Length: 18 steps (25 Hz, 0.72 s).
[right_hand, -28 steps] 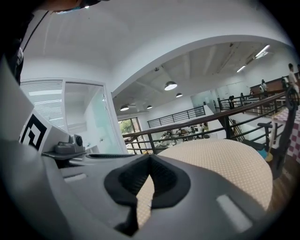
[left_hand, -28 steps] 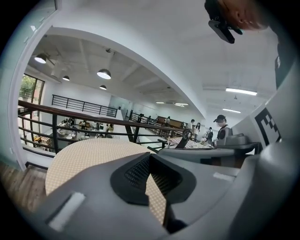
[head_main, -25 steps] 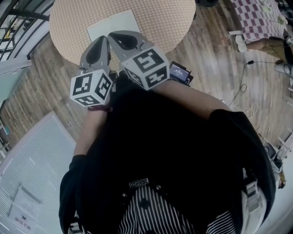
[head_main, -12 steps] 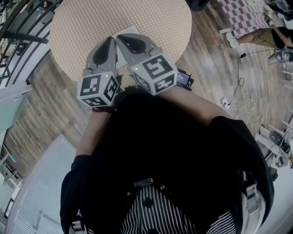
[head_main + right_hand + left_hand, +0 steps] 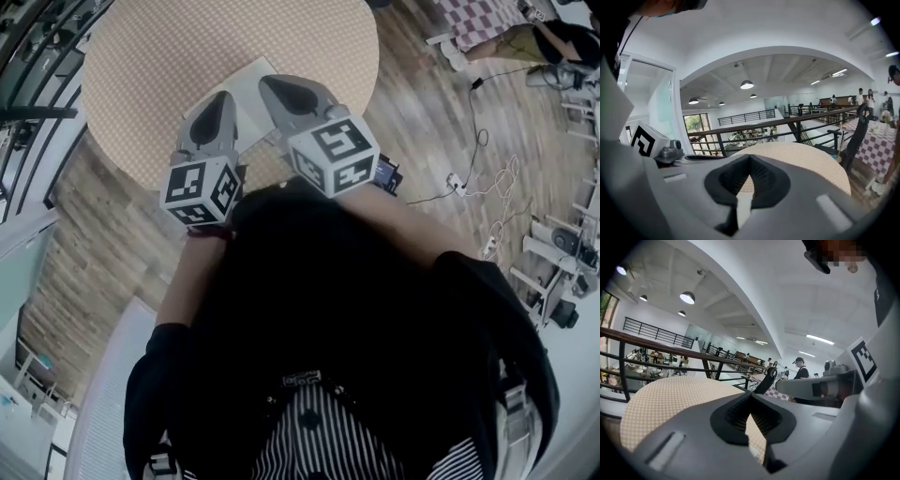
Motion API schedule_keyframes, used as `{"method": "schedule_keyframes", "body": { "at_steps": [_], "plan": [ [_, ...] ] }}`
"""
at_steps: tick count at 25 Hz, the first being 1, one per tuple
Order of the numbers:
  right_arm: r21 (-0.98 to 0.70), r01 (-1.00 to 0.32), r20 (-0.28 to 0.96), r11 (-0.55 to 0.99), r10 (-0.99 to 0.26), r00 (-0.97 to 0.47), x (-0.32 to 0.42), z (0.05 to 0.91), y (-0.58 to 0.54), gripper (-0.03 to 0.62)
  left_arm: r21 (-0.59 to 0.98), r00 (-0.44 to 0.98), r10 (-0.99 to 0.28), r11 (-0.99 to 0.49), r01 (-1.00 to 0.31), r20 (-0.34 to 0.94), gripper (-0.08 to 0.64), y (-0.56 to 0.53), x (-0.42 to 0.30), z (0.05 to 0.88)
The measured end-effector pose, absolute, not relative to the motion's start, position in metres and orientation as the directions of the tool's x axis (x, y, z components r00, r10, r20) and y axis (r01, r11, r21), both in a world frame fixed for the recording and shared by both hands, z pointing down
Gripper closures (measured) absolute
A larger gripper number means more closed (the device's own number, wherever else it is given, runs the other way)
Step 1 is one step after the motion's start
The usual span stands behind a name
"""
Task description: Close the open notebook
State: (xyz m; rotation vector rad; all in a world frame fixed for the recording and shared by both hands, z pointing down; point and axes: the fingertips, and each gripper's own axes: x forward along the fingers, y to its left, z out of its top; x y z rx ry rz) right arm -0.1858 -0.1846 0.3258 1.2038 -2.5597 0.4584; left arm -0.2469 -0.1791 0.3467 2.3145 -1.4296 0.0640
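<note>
Two claws: the left claw [image 5: 223, 97] and the right claw [image 5: 277, 84] are both sitting closed with nothing between the jaws. Each gripper view is showing the pads meeting at the tip.
Notebook: the notebook [image 5: 247, 86] is lying flat and pale on the round tabletop [image 5: 169, 56], directly beneath and just ahead of both claw tips, and is showing between them. The claws are covering much of it, so whether its pages are lying open cannot be told.
Step in hand: the approach seems to be under way. The claws are hanging over the notebook, and no cover is being lifted yet.
Next move: it is probably calling for one claw to be dropping to a free edge of the cover, catching it and swinging it over the spine. The other claw would be steadying the far half.
Hand pose: both hands are reaching forward from the body, side by side. The claws are angling toward each other and tilting slightly downward, with the marker cubes sitting nearest the person.
</note>
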Motion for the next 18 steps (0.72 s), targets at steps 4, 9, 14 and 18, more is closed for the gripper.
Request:
{"method": "schedule_keyframes", "body": {
  "at_steps": [4,9,14,18],
  "plan": [
    [-0.171,-0.774,0.374,0.61,-0.686,-0.623,-0.18,0.329,-0.197,0.591,0.31,0.449,-0.859,-0.369,-0.876,0.246,0.558,-0.19,-0.249,0.347],
    [-0.198,-0.75,0.364,0.631,-0.663,-0.654,-0.195,0.335,-0.214,0.591,0.305,0.399,-0.875,-0.315,-0.899,0.273,0.558,-0.203,-0.262,0.345],
    [-0.224,-0.74,0.375,0.634,-0.645,-0.666,-0.205,0.351,-0.225,0.592,0.296,0.396,-0.861,-0.307,-0.905,0.318,0.558,-0.211,-0.273,0.364],
    [-0.238,-0.747,0.391,0.62,-0.643,-0.658,-0.194,0.365,-0.24,0.591,0.324,0.397,-0.858,-0.293,-0.9,0.327,0.557,-0.226,-0.264,0.375]
  ]
}}
